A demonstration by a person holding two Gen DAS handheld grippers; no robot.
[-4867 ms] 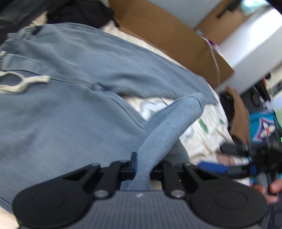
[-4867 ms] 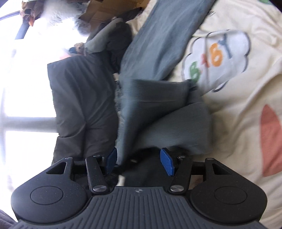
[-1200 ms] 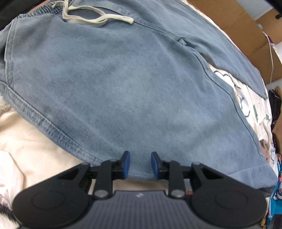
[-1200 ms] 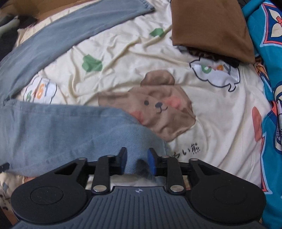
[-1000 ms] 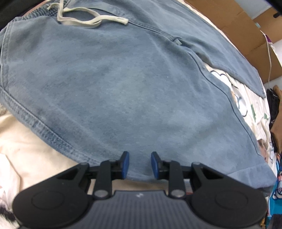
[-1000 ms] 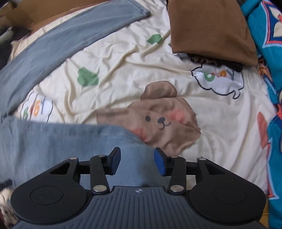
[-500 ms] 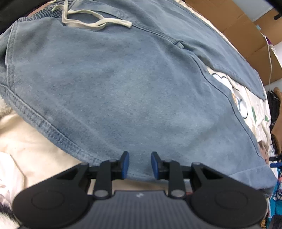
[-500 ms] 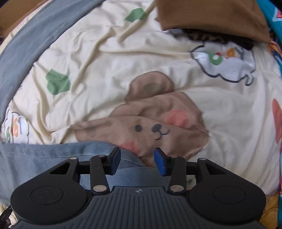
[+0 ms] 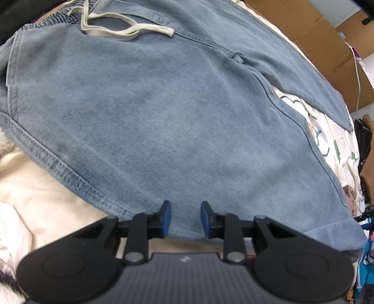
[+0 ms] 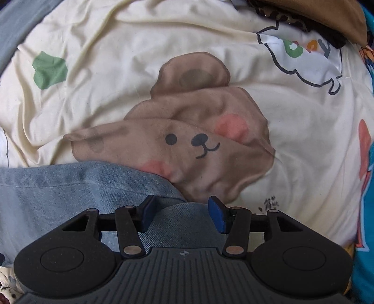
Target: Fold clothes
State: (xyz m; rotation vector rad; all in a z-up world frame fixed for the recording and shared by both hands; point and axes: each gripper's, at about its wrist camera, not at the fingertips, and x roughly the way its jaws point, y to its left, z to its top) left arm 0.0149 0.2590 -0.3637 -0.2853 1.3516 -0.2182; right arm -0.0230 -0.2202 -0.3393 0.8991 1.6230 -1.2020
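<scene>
Light blue denim trousers (image 9: 175,117) with a cream drawstring (image 9: 121,30) lie spread flat on the bed and fill the left wrist view. My left gripper (image 9: 185,218) points steeply down at their near side seam. Its jaws stand a little apart, with flat, unpinched denim between them. In the right wrist view the end of one trouser leg (image 10: 70,194) lies at the lower left. My right gripper (image 10: 182,215) hangs over that hem, jaws opening, with denim between the pads but not pressed. The other leg (image 10: 9,28) shows at the top left.
The bed carries a cream sheet with a brown bear print (image 10: 187,140). A folded brown garment (image 10: 315,14) lies at the top right, with teal patterned cloth (image 10: 367,210) along the right edge. Cardboard boxes (image 9: 315,46) and a white cable (image 9: 357,77) stand beyond the bed.
My right gripper has sunk toward the leg end and rolled, and its jaws have widened. The left gripper and the trousers under it have stayed put.
</scene>
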